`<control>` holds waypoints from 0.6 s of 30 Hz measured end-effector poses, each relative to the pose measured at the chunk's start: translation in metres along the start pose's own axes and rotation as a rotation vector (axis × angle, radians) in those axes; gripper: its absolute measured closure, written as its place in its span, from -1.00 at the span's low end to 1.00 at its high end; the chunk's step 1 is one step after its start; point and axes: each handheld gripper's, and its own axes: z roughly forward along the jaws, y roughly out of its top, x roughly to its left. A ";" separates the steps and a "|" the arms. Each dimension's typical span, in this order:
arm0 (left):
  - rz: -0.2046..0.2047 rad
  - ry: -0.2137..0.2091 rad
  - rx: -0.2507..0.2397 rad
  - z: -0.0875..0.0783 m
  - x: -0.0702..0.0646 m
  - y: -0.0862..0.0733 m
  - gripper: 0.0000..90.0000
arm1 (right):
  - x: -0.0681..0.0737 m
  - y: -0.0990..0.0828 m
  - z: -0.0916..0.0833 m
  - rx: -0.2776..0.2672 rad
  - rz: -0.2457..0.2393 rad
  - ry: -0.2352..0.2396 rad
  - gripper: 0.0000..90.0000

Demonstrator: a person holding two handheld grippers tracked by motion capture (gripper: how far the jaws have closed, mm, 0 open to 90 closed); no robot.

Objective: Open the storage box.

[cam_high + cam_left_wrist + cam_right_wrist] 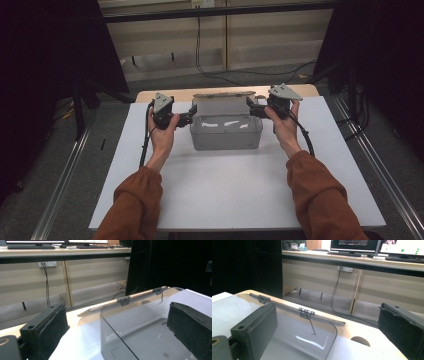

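A clear plastic box (226,132) stands at the far middle of the white board (240,185), its hinged lid (225,95) swung open toward the back. My left gripper (189,117) is at the box's upper left corner, open. In the left gripper view the box's left wall (140,322) rises between the spread jaws of the left gripper (115,337). My right gripper (251,109) is at the upper right corner, also open. Between the jaws of the right gripper (327,340) in its own view is the clear wall (299,332), and the hinges (306,312) show behind it.
The wooden table edge (165,94) shows just behind the box. Cables (220,75) lie on the floor beyond. Metal rails (65,175) run along both sides of the table. A long desk (362,260) with monitors stands at the back.
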 end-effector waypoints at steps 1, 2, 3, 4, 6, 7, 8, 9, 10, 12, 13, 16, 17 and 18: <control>0.006 -0.006 0.003 -0.002 0.000 0.001 -0.94 | 0.000 0.000 -0.002 0.003 0.002 0.008 -0.97; 0.003 -0.007 0.000 -0.004 0.000 0.000 -0.93 | 0.000 -0.001 -0.006 0.003 0.006 0.008 -0.98; 0.000 -0.005 -0.003 -0.006 -0.001 0.000 -0.94 | 0.000 -0.001 -0.007 0.002 0.004 0.003 -0.98; 0.007 -0.005 -0.005 -0.008 -0.002 0.000 -0.94 | 0.001 -0.002 -0.010 0.000 0.005 -0.001 -0.98; 0.012 -0.003 -0.011 -0.012 -0.004 0.000 -0.94 | 0.001 -0.003 -0.015 -0.011 0.013 0.001 -0.98; 0.010 -0.008 -0.016 -0.015 -0.004 0.000 -0.94 | 0.001 -0.004 -0.017 -0.009 0.014 0.006 -0.99; 0.015 -0.005 -0.022 -0.018 -0.005 0.000 -0.94 | 0.001 -0.004 -0.019 -0.012 0.008 0.004 -0.99; 0.014 0.000 -0.023 -0.021 -0.006 0.000 -0.94 | 0.002 -0.005 -0.022 -0.012 0.005 0.002 -0.99; 0.013 -0.001 -0.029 -0.023 -0.006 -0.001 -0.94 | 0.002 -0.005 -0.024 -0.014 0.007 0.004 -0.99; 0.014 0.009 -0.029 -0.028 -0.005 -0.005 -0.94 | 0.004 -0.005 -0.029 -0.019 0.006 0.004 -0.99; 0.009 0.013 -0.027 -0.030 -0.005 -0.006 -0.94 | 0.005 -0.005 -0.031 -0.018 0.012 -0.001 -0.99; 0.005 0.005 -0.027 -0.037 -0.006 -0.012 -0.94 | 0.008 -0.006 -0.039 -0.021 0.011 0.011 -1.00; 0.005 0.002 -0.025 -0.039 -0.006 -0.013 -0.94 | 0.009 -0.007 -0.041 -0.023 0.007 0.007 -1.00; 0.000 -0.001 -0.030 -0.041 -0.007 -0.015 -0.94 | 0.010 -0.008 -0.044 -0.028 0.006 0.009 -1.00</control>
